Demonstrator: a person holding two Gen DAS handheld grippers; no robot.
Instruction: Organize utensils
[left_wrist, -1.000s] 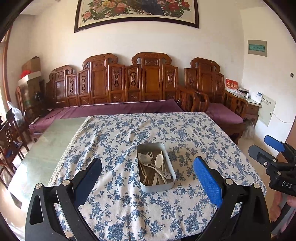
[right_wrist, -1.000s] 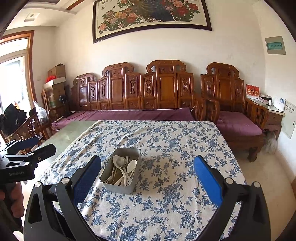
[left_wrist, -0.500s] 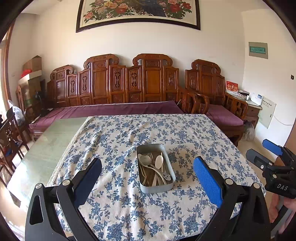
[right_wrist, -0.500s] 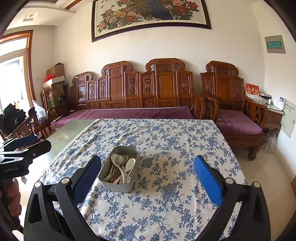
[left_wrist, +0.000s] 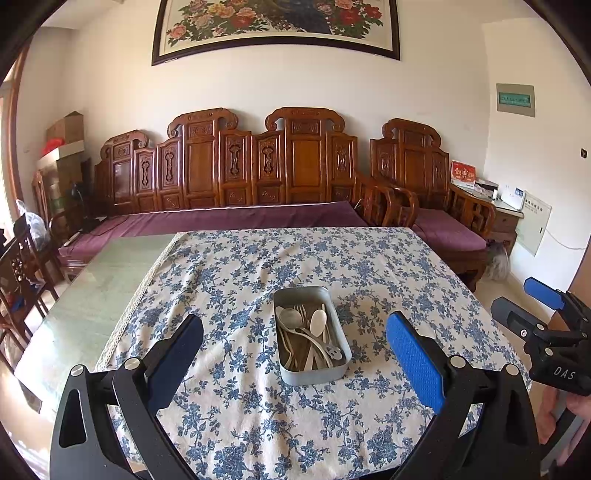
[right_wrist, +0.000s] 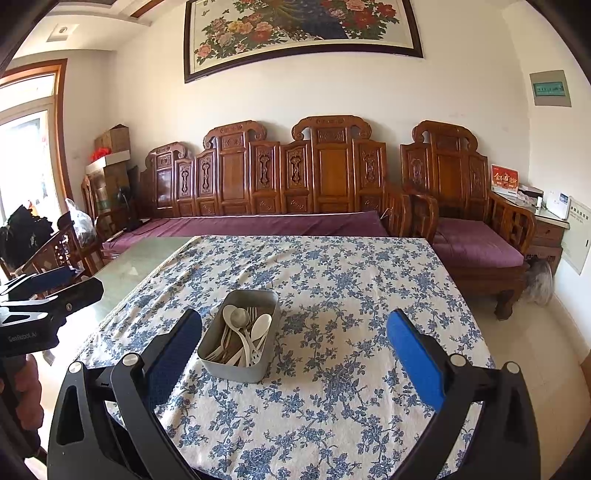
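Left gripper (left_wrist: 293, 360) stands wide apart with nothing between its blue pads, held low over the near edge of the counter (left_wrist: 229, 417). Right gripper (right_wrist: 293, 360) is spread just as wide and equally bare. From the left gripper, the metal tin (left_wrist: 311, 373) lies at 12 o'clock, just ahead; from the right gripper it sits toward 11 o'clock. All the utensils (left_wrist: 308, 338) in view, pale spoons and some forks, lie heaped together inside the tin, handles crossing. None lies loose on the floral cloth (right_wrist: 332, 280).

That fits two stages: utensils gathered into the tin as the task wants, or a jumbled tin waiting to be sorted out. The pictures do not settle which, so no next move can be named.
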